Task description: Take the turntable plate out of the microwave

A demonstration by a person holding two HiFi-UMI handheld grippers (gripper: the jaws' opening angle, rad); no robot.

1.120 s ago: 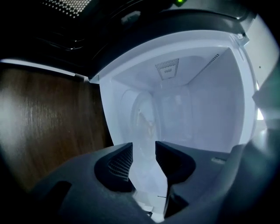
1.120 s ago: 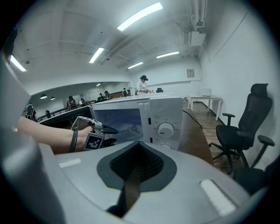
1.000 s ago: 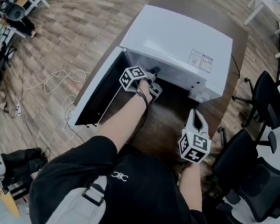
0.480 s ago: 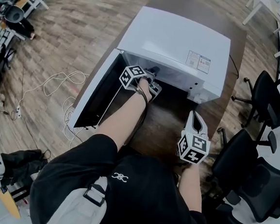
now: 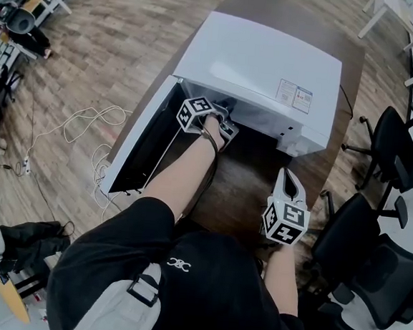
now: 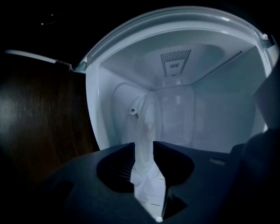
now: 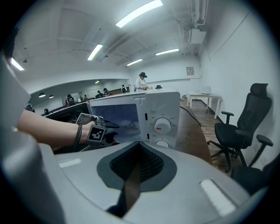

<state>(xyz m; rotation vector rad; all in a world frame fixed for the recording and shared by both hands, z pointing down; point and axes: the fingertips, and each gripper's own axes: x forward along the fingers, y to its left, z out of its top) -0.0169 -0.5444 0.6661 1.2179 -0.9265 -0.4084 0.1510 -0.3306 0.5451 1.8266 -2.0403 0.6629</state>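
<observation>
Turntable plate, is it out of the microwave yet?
Not yet. Done: the microwave door stands open, and the left tongs are inside the microwave. In hand: their jaws have just been closing and now seem to pinch the rim of the turntable plate, which is inside the oven. Left to do: lift the plate out. The right tongs wait outside, shut and empty.

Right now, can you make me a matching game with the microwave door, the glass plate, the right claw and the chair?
Things:
1 microwave door
2 turntable plate
3 right claw
4 office chair

States:
A on the wood floor
B swung open
C shut, empty
D held in the left claw

Pairs: 1-B, 2-D, 3-C, 4-A.
The left claw has just been closing on it.
</observation>
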